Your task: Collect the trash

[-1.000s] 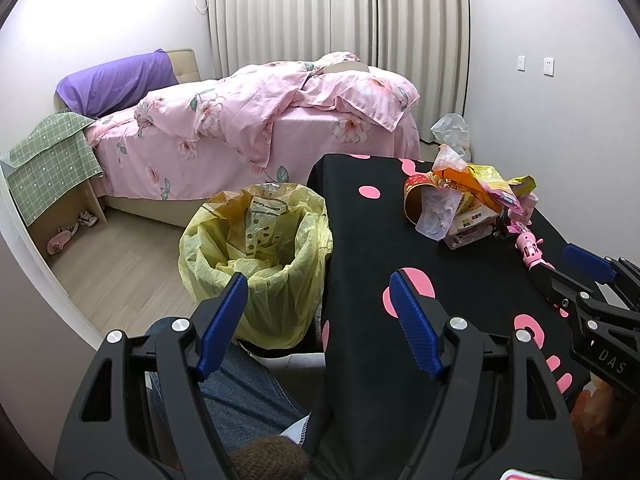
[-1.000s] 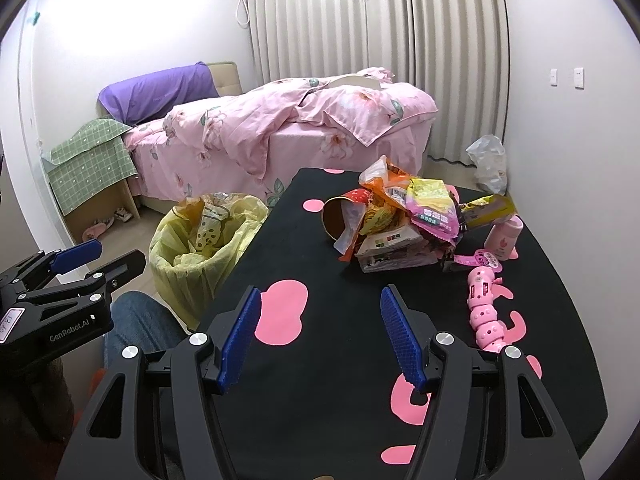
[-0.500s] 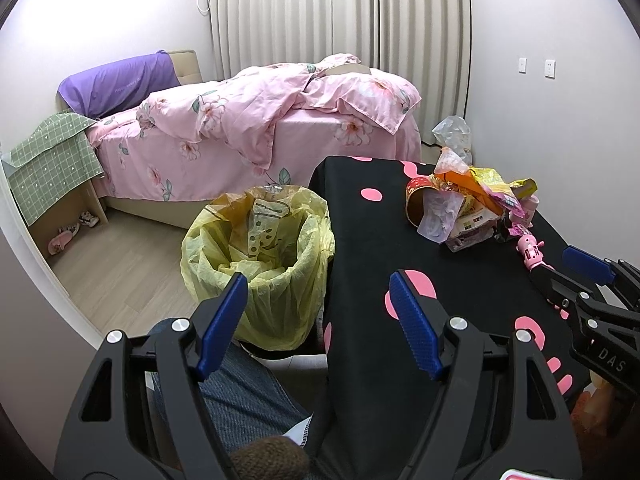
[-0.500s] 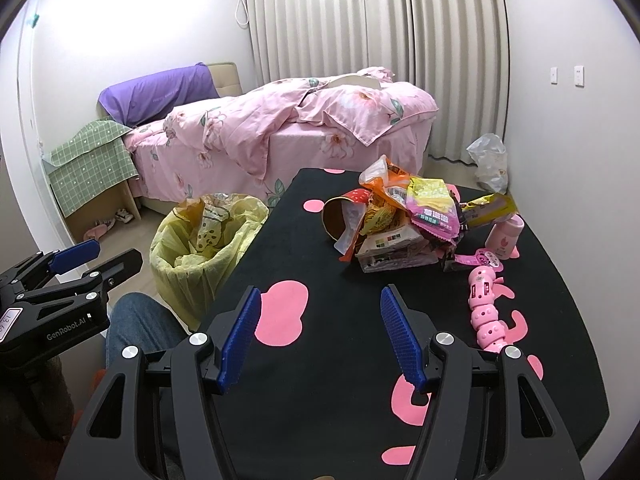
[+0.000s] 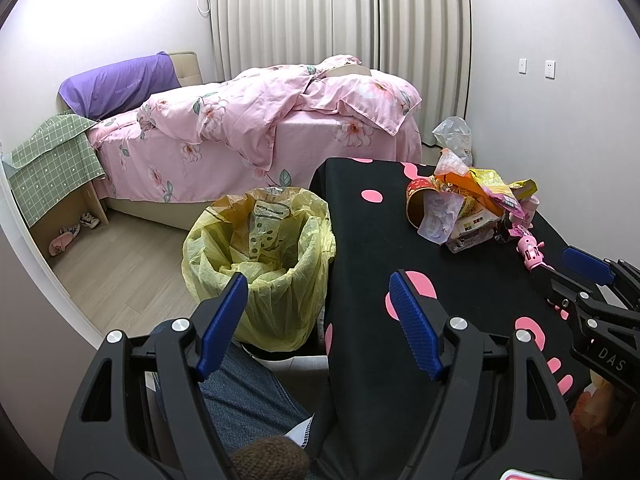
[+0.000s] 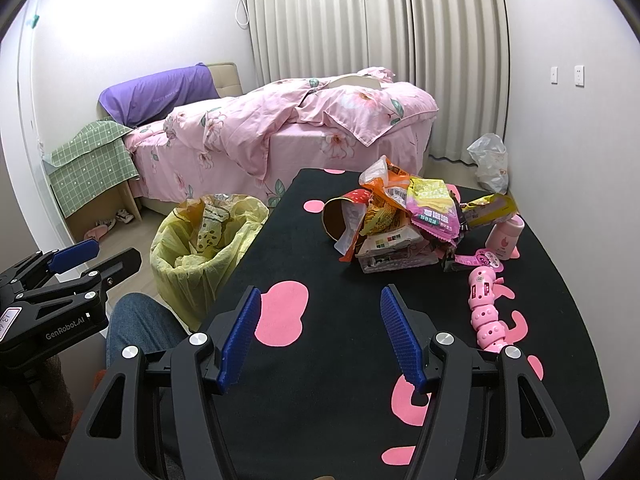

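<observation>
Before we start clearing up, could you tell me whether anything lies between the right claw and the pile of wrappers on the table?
Nothing visible does. The right claw is open and empty, and only bare black tablecloth lies between it and the pile of wrappers. The pink toy lies off to the right, beside that path.

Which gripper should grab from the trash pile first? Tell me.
Right. The right gripper is open over the table, facing the trash pile. The left gripper, also open, sits over the table's left edge by the yellow-lined bin, farther from the pile.
</observation>
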The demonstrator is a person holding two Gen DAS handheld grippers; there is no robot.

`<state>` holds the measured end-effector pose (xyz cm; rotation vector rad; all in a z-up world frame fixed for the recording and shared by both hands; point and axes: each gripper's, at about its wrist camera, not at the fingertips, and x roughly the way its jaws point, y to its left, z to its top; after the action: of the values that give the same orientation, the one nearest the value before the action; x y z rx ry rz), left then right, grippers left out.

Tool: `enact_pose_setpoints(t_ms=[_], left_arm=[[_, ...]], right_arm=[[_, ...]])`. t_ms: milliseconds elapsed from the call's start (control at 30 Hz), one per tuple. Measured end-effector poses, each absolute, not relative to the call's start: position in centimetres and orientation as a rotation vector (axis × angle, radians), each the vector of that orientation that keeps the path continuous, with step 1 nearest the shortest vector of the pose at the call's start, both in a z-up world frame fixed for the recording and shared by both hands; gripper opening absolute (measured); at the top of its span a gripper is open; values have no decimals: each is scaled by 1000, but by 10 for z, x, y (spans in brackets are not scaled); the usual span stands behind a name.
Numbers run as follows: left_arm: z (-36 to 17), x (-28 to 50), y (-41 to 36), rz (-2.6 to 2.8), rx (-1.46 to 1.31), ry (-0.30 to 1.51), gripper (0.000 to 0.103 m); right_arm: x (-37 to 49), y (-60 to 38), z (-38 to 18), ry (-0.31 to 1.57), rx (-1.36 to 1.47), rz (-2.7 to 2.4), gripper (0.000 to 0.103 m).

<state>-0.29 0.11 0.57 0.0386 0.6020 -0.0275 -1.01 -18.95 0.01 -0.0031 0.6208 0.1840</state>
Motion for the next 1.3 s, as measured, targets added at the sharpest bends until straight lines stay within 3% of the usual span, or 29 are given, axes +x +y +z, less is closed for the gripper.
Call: enact_pose_setpoints(t_ms=[967, 1300], left_arm=[[13, -5, 4, -24, 34, 596, 70], [5, 36, -13, -149, 46, 581, 70]], right_arm=[[-9, -190, 1, 618, -2, 184, 59], [8, -232, 13, 589, -4, 85, 59]])
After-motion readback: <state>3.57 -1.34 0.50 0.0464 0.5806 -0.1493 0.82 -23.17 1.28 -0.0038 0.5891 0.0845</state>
